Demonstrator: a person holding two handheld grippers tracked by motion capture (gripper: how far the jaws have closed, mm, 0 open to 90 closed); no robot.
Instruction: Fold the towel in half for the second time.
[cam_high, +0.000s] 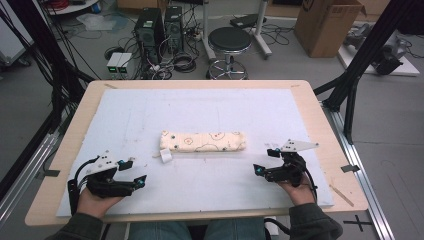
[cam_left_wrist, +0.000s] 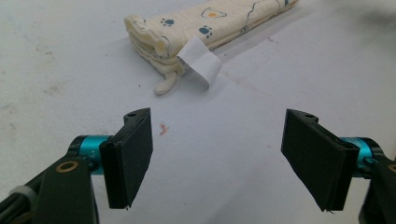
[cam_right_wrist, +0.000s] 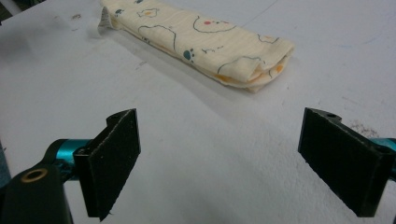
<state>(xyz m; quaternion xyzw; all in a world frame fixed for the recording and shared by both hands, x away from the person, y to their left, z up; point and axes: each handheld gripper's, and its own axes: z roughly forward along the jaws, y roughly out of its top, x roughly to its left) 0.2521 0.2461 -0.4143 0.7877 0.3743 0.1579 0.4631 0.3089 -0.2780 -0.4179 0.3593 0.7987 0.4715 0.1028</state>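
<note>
High view: folded cloth (cam_high: 202, 141) lies mid-desk on the white sheet (cam_high: 150, 115), bare sheet all round it. Left tool (cam_high: 131, 172) near left, right tool (cam_high: 265, 161) near right, both released and well apart from the cloth. Stool (cam_high: 229, 41) on the floor beyond the far edge.

Left gripper view: jaws spread; white tag (cam_left_wrist: 200, 60) at the cloth's end.

Right gripper view: jaws spread, the cloth's other end ahead.

Both hands rest low at the near edge, forearms entering from below. The left gripper (cam_high: 134, 172) and the right gripper (cam_high: 264, 161) each have jaws spread wide, holding nothing.
</note>
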